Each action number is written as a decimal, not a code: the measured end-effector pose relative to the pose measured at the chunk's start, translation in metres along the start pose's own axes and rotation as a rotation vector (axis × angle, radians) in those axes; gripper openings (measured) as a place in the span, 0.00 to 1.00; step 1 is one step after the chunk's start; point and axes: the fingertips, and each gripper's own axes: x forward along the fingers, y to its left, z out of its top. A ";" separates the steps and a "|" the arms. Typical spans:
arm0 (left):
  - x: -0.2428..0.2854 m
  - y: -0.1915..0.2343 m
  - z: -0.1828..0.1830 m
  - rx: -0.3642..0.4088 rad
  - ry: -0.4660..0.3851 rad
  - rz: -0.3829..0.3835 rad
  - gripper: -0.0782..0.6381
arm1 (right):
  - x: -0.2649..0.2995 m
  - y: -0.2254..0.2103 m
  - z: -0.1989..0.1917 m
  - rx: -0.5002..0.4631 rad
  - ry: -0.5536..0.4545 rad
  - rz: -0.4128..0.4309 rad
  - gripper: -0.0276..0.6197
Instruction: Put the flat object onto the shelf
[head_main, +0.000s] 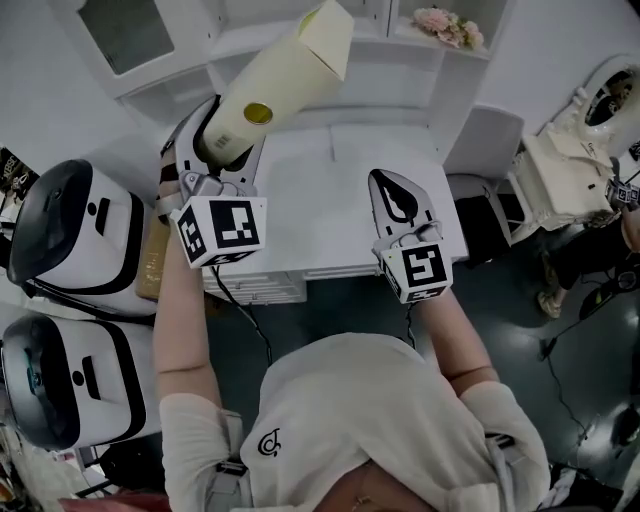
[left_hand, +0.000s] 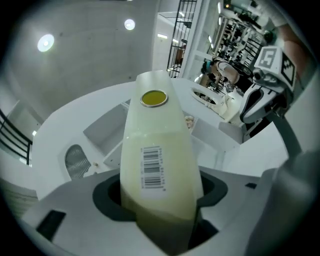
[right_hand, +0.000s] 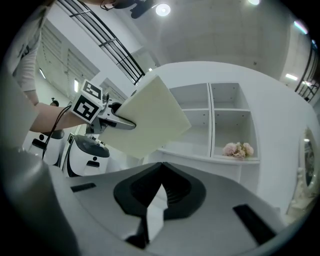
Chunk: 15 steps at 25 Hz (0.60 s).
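The flat object is a pale yellow package with a round yellow sticker and a barcode. My left gripper is shut on its lower end and holds it tilted up toward the white shelf unit. In the left gripper view, the package fills the space between the jaws of this gripper. My right gripper hovers over the white table, shut with nothing in it. In the right gripper view its jaws meet at the tip. The package hangs left of the shelf compartments.
Pink flowers lie on a right shelf compartment. Two white and black machines stand at the left, with a brown box beside them. White equipment stands at the right. Cables run over the dark floor.
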 end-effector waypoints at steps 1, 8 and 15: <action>0.008 0.001 0.004 0.040 0.002 -0.001 0.55 | 0.003 -0.005 -0.002 0.001 0.000 -0.002 0.05; 0.060 0.014 0.040 0.301 0.012 0.035 0.55 | 0.019 -0.030 -0.015 -0.020 0.007 0.016 0.05; 0.113 0.021 0.044 0.393 0.038 0.023 0.55 | 0.030 -0.047 -0.019 0.071 0.009 0.020 0.05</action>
